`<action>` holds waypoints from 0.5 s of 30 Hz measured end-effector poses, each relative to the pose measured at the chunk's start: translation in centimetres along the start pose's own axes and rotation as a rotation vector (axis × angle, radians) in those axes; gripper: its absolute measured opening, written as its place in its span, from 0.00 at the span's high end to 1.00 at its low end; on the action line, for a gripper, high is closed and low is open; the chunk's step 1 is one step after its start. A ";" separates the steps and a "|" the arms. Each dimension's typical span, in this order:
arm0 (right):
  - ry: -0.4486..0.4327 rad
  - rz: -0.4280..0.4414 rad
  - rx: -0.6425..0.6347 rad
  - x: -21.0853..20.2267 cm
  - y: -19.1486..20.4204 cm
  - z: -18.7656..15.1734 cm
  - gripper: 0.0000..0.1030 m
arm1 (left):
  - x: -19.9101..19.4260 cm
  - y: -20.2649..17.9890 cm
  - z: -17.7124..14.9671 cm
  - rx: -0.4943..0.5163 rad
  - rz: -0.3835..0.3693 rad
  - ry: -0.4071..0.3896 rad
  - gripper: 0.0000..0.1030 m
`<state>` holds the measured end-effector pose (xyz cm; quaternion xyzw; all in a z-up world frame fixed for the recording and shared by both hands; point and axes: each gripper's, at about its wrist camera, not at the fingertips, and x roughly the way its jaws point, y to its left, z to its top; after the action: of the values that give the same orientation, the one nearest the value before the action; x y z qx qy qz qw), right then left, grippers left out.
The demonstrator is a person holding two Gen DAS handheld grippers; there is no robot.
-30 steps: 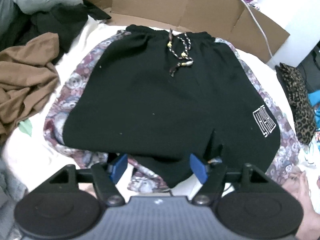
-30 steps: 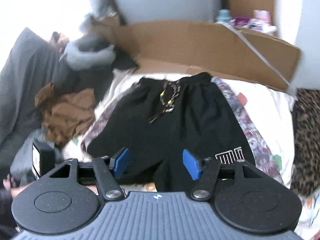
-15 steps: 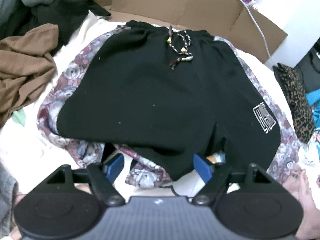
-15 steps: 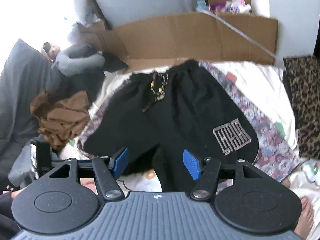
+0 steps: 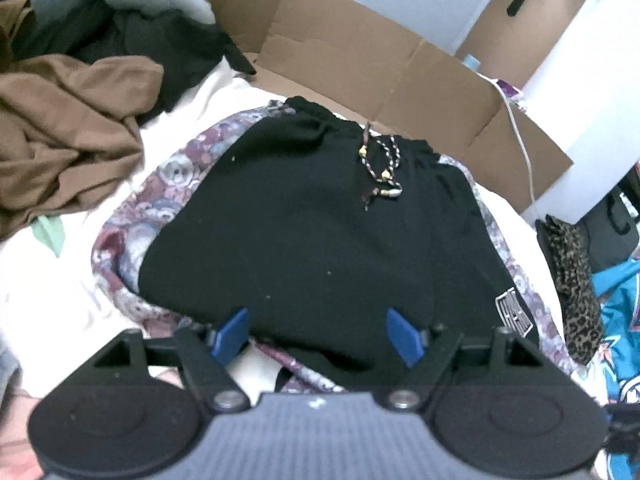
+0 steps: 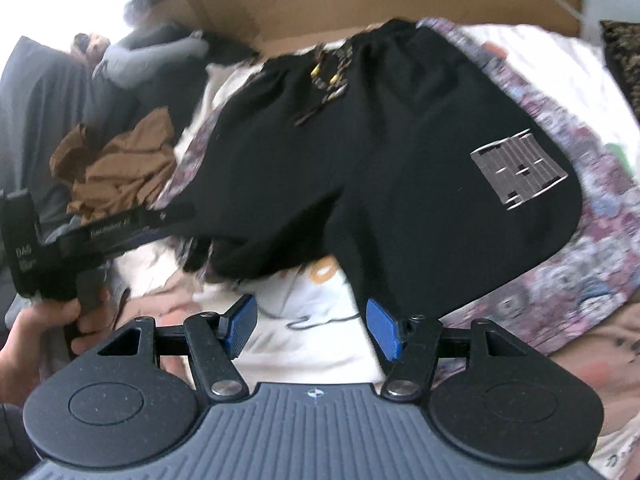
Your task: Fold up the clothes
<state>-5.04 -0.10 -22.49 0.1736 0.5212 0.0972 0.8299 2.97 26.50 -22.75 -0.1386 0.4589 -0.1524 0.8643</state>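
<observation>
Lying flat at twelve o'clock, black shorts (image 5: 320,232); left gripper (image 5: 316,336) and right gripper (image 6: 312,326) hovering wide apart, gripping nothing.

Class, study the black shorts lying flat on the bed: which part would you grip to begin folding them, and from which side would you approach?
Grip the black shorts at the leg hems, the edge nearest both cameras, coming in low from that near side. The hems are free and slightly lifted off the bedding, and each open claw, left and right, already faces one.
</observation>
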 end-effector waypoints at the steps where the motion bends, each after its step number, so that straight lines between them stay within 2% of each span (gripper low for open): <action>1: 0.003 0.000 -0.008 0.4 0.4 -0.1 0.35 | 0.1 0.0 -0.3 0.006 -0.010 0.013 0.24; 4: -0.004 -0.019 -0.003 1.5 1.1 -0.2 0.35 | 0.4 0.1 -1.3 0.031 -0.050 0.060 0.24; 8: -0.006 -0.038 0.072 2.4 0.8 0.3 0.35 | 0.5 -0.8 -3.0 0.139 -0.133 0.113 0.24; 11: -0.006 -0.050 0.084 2.7 0.7 0.6 0.35 | 1.1 -1.2 -4.0 0.194 -0.120 0.145 0.24; 15: 0.004 -0.063 0.077 3.2 1.0 0.7 0.35 | 1.9 -0.5 -4.4 0.197 -0.079 0.146 0.24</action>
<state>-2.96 1.77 -24.50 0.1885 0.5317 0.0512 0.8241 0.26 24.84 -26.31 -0.0592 0.4977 -0.2403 0.8313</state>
